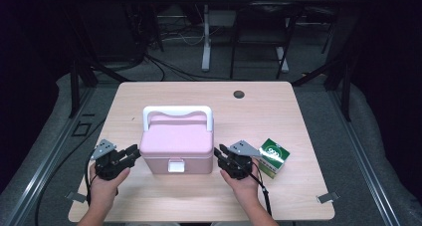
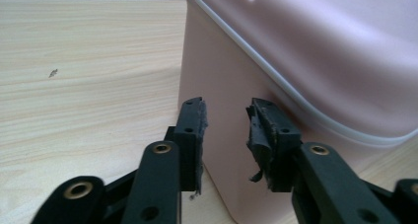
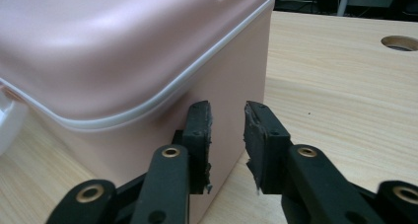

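— Where's the box?

— The pink lidded box (image 1: pixel 176 147) sits mid-tabletop (image 1: pixel 278 111), toward my edge, white handle (image 1: pixel 177 111) folded to the back, white latch (image 1: pixel 175 165) facing me.

— And your tools?

— One on each side of it. My left tool (image 1: pixel 133 153) points at the box's left wall; in the left gripper view the corner of that wall stands right in front of the gap, fingertips (image 2: pixel 193 130) apart and not pressing on anything. My right tool (image 1: pixel 221 154) mirrors it at the right wall, pads (image 3: pixel 199 130) parted too, the box edge just ahead, not between them.

— Anything else out there?

— A green and white carton (image 1: pixel 273 157) just beside my right hand, and a round cable hole (image 1: pixel 239 94) at the far side.
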Available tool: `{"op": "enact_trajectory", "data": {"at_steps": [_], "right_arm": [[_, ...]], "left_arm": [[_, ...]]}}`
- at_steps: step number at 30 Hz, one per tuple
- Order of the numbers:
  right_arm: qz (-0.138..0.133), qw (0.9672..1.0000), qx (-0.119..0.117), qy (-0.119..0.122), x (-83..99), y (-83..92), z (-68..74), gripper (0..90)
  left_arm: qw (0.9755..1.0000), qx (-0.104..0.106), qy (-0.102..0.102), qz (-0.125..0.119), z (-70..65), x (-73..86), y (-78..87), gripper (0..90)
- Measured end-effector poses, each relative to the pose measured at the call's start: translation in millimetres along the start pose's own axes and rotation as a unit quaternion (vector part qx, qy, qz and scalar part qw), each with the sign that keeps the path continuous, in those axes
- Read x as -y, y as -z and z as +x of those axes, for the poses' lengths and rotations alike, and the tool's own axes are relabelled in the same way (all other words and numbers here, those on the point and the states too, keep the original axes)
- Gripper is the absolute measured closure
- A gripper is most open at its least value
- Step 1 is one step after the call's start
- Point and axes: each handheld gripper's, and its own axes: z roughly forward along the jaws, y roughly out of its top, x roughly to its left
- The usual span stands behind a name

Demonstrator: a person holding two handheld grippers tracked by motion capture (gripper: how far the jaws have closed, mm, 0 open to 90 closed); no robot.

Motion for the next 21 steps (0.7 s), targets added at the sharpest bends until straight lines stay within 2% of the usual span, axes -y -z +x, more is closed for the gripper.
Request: {"op": "enact_trajectory", "data": {"at_steps": [4,11,12,18,21], "right_arm": [[0.001,0.9999,-0.011,-0.002,-0.2,0.1,1.7,80.9],[0.0,1.0,-0.007,0.006,-0.4,0.3,6.7,88.6],[0.004,0.9999,-0.012,0.008,-0.6,0.9,6.9,89.3],[0.003,0.9999,0.002,0.015,-0.1,1.9,10.1,90.0],[0.005,0.9999,-0.001,0.013,-0.5,2.6,8.8,90.0]], "left_arm": [[1.0,0.002,-0.004,0.003,-2.7,-0.8,0.3,73.9],[0.9999,-0.002,-0.012,0.006,-9.0,-1.9,0.1,84.4],[0.9999,-0.002,-0.012,0.006,-9.8,-2.0,0.0,85.7],[0.9998,-0.01,-0.013,0.009,-13.1,-2.8,0.1,89.0],[0.9998,-0.004,-0.015,0.016,-14.7,-3.4,0.9,89.2]]}}
